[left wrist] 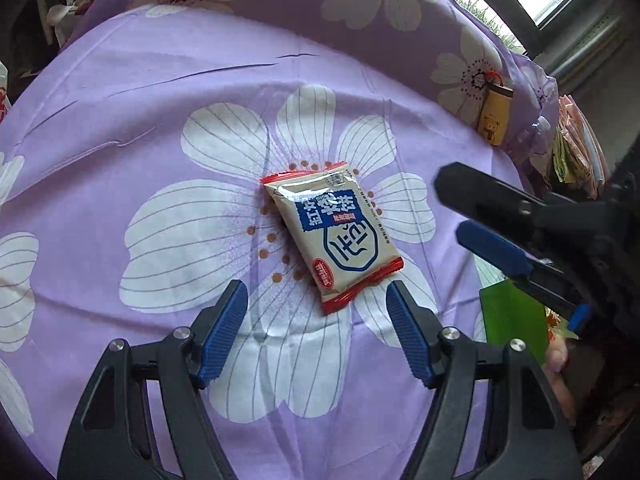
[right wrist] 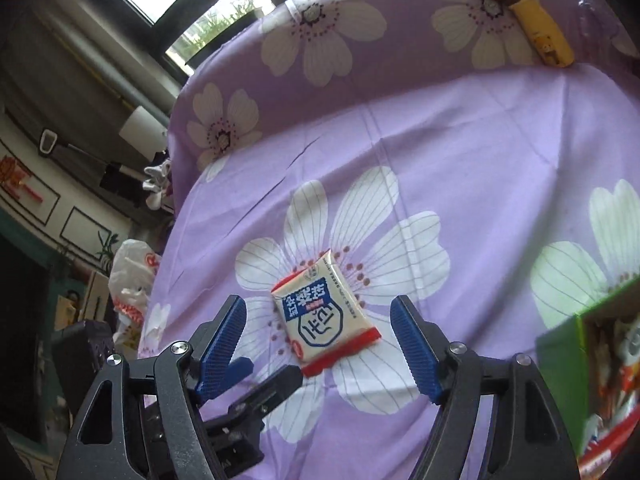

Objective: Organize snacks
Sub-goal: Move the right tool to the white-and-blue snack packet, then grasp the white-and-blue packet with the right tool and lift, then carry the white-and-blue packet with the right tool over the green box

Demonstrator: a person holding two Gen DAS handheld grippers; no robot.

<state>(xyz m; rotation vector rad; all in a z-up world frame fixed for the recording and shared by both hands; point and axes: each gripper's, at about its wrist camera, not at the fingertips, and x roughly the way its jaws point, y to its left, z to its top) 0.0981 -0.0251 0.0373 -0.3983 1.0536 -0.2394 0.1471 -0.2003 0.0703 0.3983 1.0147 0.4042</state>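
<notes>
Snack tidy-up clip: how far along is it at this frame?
Done: the green box at the right already holds some packets. In hand: nothing; the left gripper and right gripper are both open, hovering near the one snack packet lying on the purple floral cloth. Left: grasp that packet and put it away, presumably in the box.

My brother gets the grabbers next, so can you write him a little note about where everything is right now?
Left gripper: jaws open, holding nothing, just short of the packet.
Right gripper: jaws open, holding nothing, also pointed at the packet.
The cream plastic snack packet with red ends and a blue label lies flat on the purple flowered cloth, touched by neither gripper.
The green cardboard box stands to the right, with colourful packets already inside.
Left to do: pick up the packet and probably put it in the box.
</notes>
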